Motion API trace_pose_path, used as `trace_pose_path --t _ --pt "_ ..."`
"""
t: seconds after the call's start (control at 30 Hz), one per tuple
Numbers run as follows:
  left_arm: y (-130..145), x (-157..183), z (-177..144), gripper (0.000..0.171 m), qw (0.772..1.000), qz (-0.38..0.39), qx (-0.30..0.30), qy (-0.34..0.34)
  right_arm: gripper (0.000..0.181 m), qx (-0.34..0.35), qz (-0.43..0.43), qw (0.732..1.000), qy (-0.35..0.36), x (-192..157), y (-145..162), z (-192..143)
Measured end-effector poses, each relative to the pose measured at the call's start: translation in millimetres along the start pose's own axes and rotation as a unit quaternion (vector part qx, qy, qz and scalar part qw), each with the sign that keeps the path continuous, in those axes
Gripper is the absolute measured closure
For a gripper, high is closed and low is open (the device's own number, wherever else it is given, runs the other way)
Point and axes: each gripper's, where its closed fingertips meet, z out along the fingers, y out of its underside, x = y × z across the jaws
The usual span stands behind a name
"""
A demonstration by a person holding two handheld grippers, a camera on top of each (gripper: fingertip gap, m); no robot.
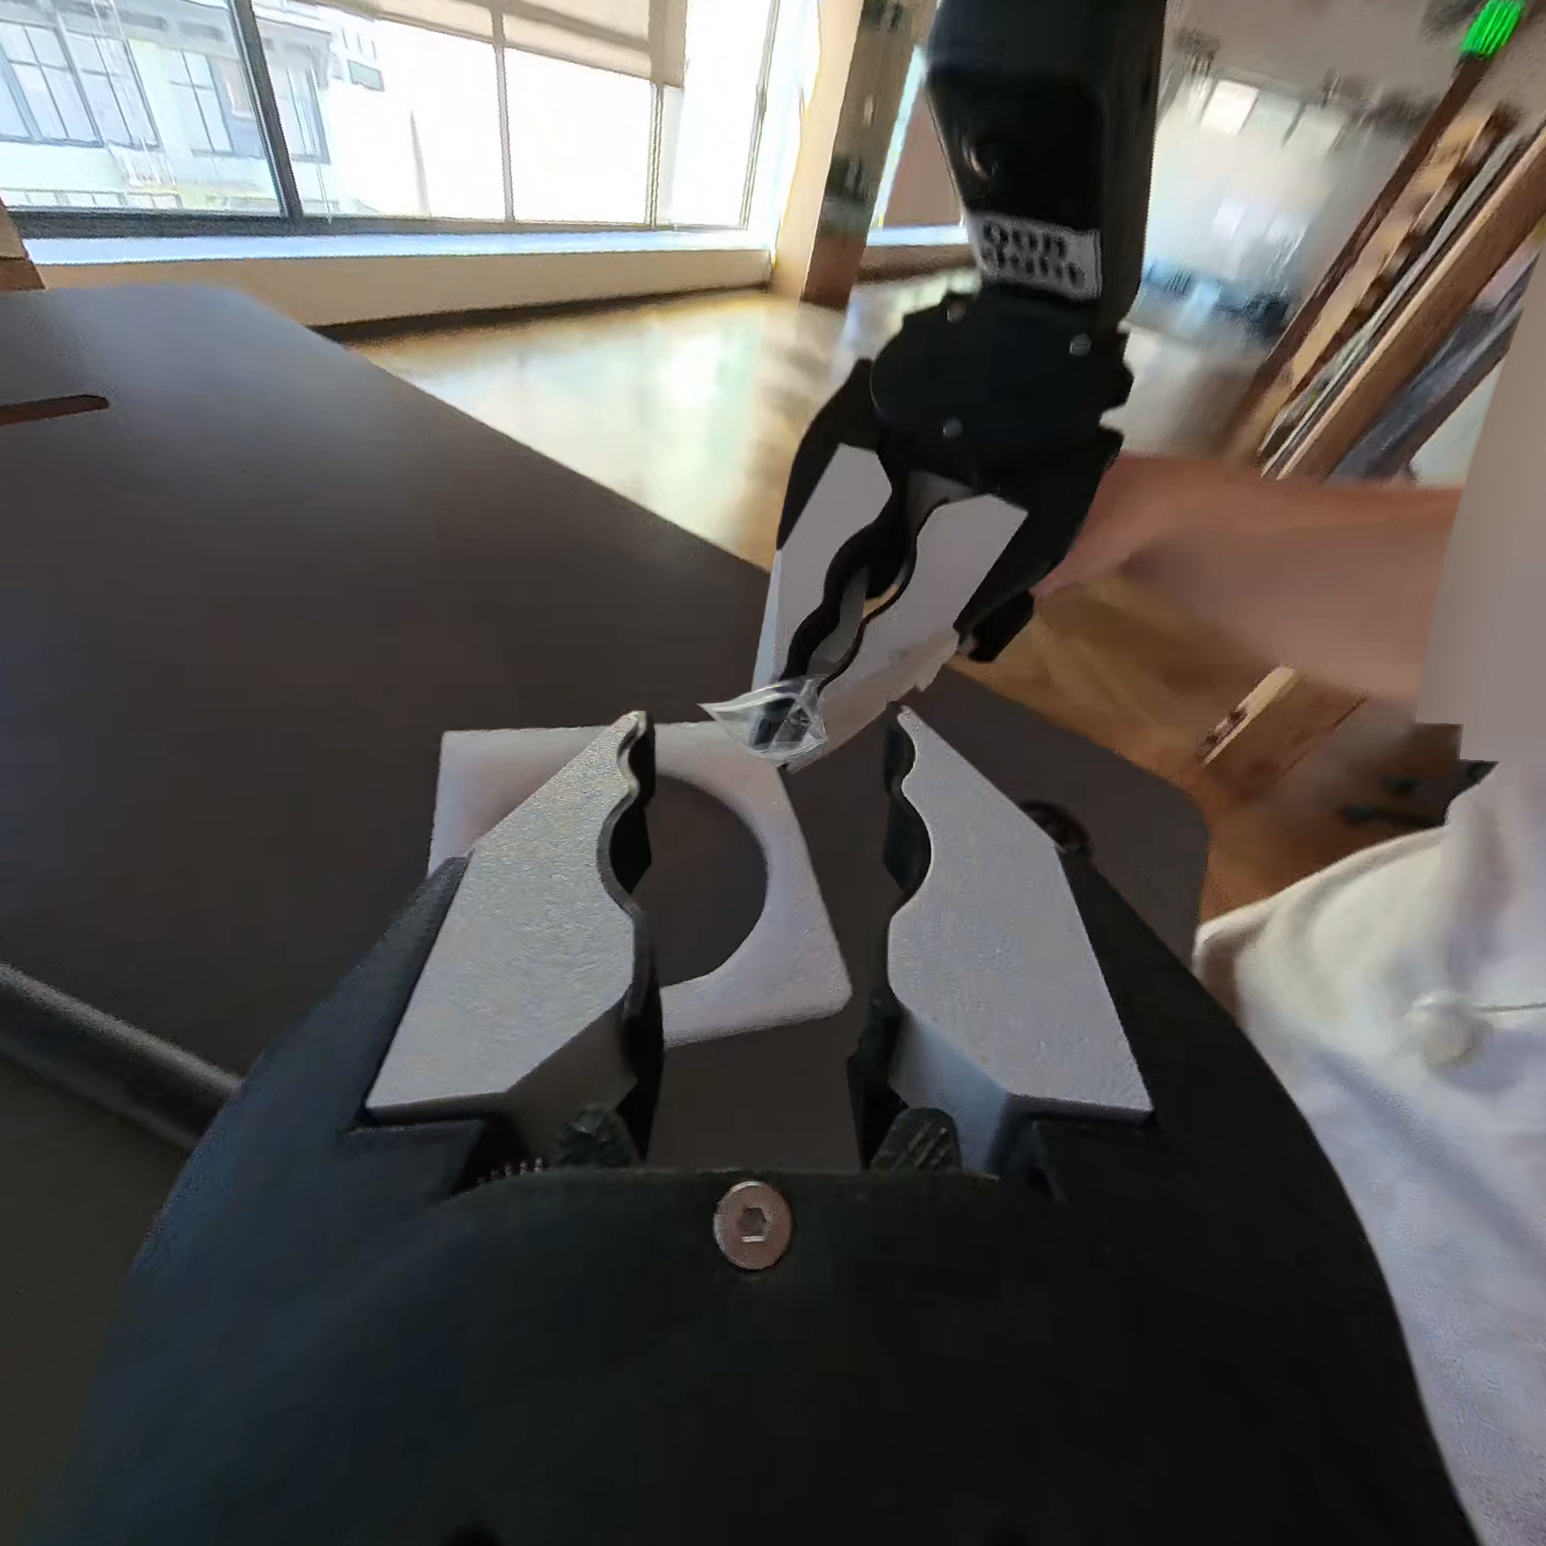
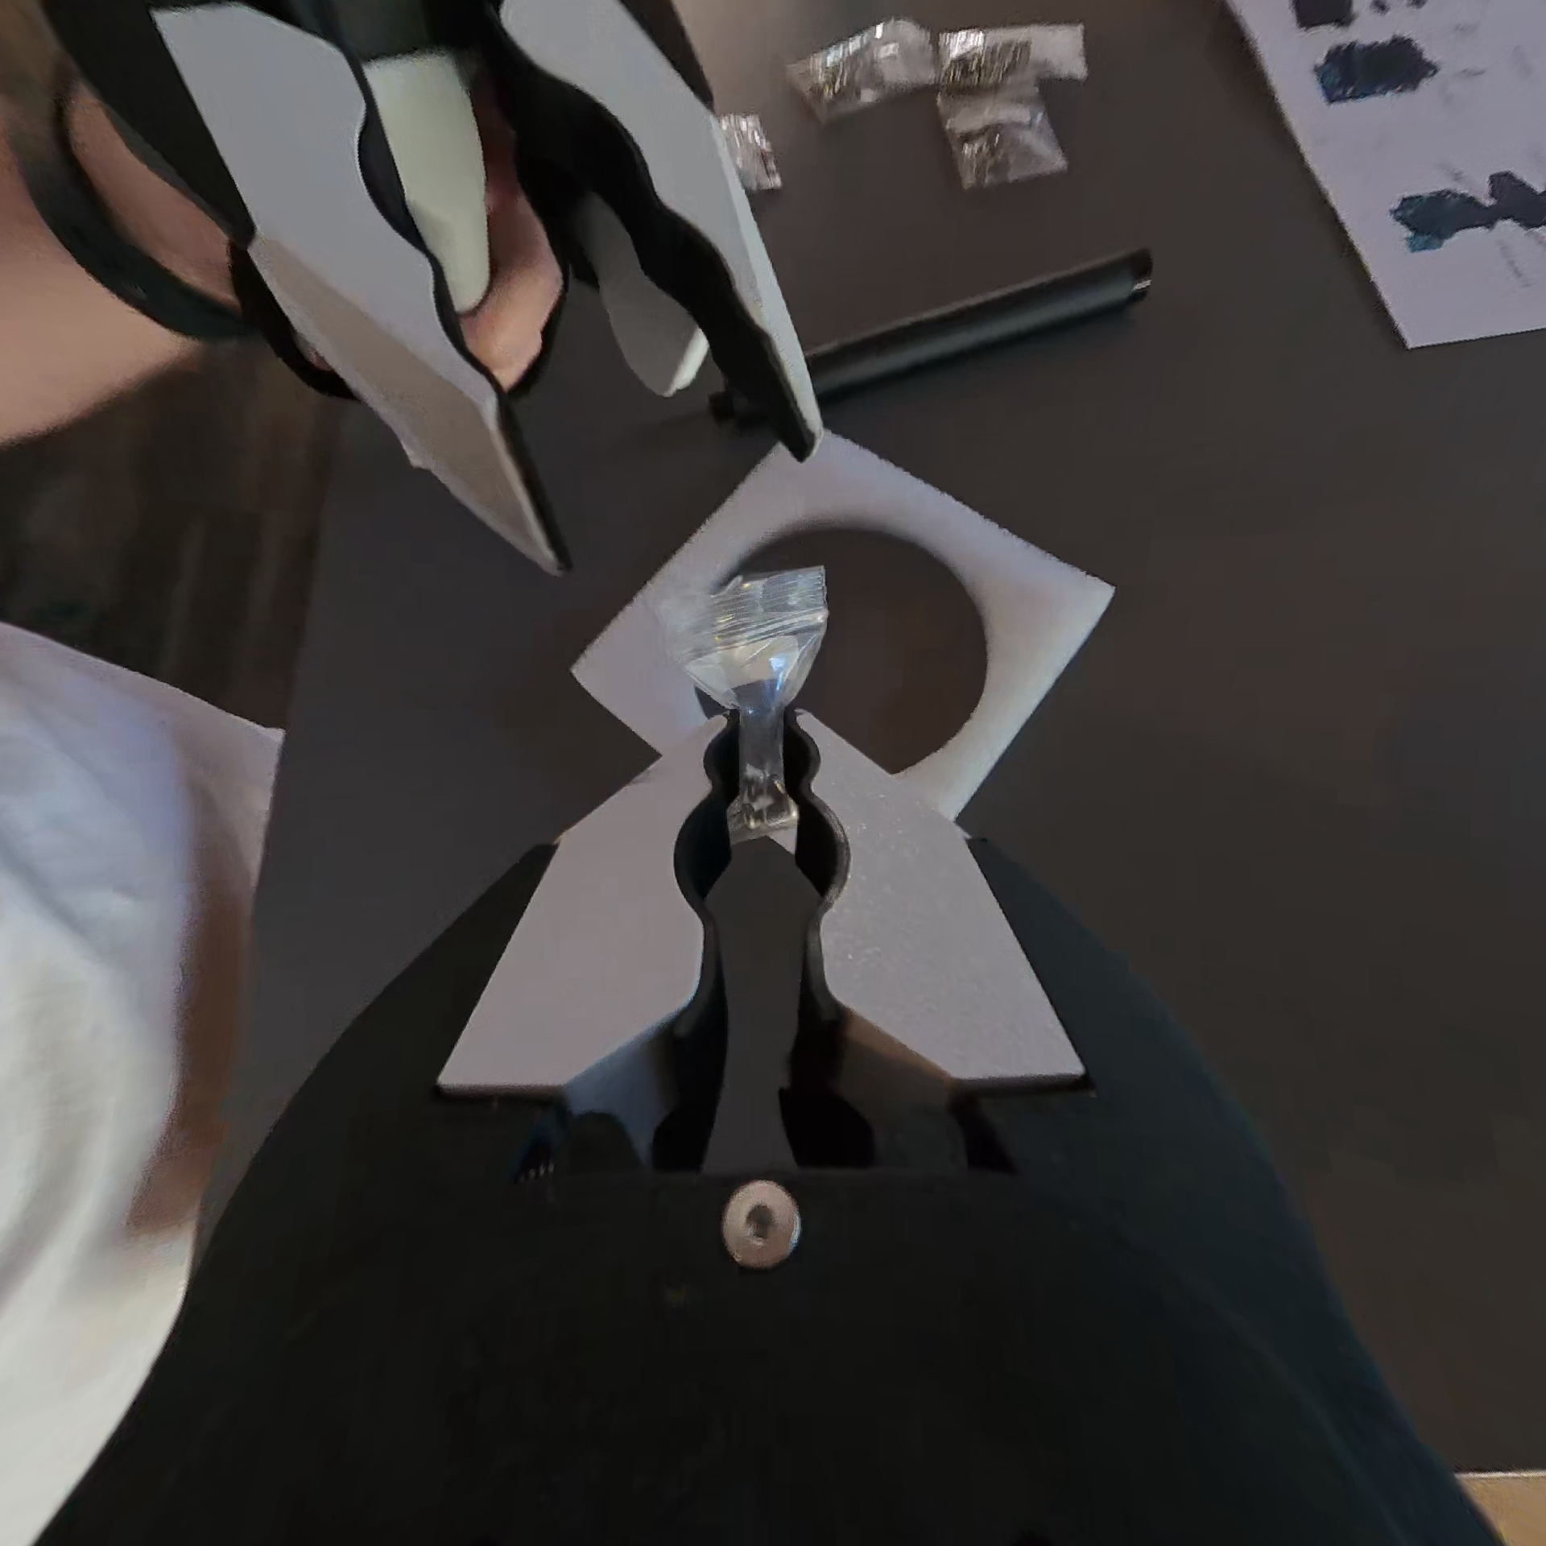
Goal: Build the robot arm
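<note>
My right gripper is shut on a small clear plastic bag with tiny dark parts in it, held above a white square foam piece with a round hole that lies on the dark table. In the left wrist view the right gripper comes down from above with the bag at its tips, just past my left fingertips. My left gripper is open and empty, hovering over the foam piece. It shows in the right wrist view at the upper left, jaws apart.
Several small clear bags lie on the dark table at the back. A black rod lies behind the foam. A white printed sheet is at the far right. A person's white sleeve is at the left. Wooden floor lies beyond the table edge. The grippers' ends are close to 5 cm from one another. The black rod is about equally far from each gripper, around 15 cm.
</note>
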Motion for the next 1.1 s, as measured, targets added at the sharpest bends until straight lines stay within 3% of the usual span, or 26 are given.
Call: trace_pose_path --t 0.17,0.53,0.7,0.87,1.1 --pt "15 -5 10 0.145 0.996 0.047 -0.073 -0.030 0.173 -0.044 -0.019 0.998 0.036 12 12 9" --pt "33 -6 26 0.171 0.994 -0.081 -0.068 -0.027 0.172 -0.071 -0.057 0.993 0.069 16 12 16" --pt "29 -8 24 0.171 0.980 -0.192 -0.049 0.027 0.171 -0.071 -0.067 0.993 0.069 15 13 14" --pt "15 -3 19 0.171 0.941 -0.317 0.011 0.120 0.170 -0.040 -0.050 0.997 0.045 10 6 6" --pt "15 2 22 0.171 0.941 -0.312 0.009 0.133 0.141 0.016 -0.012 1.000 -0.003 5 0 5"
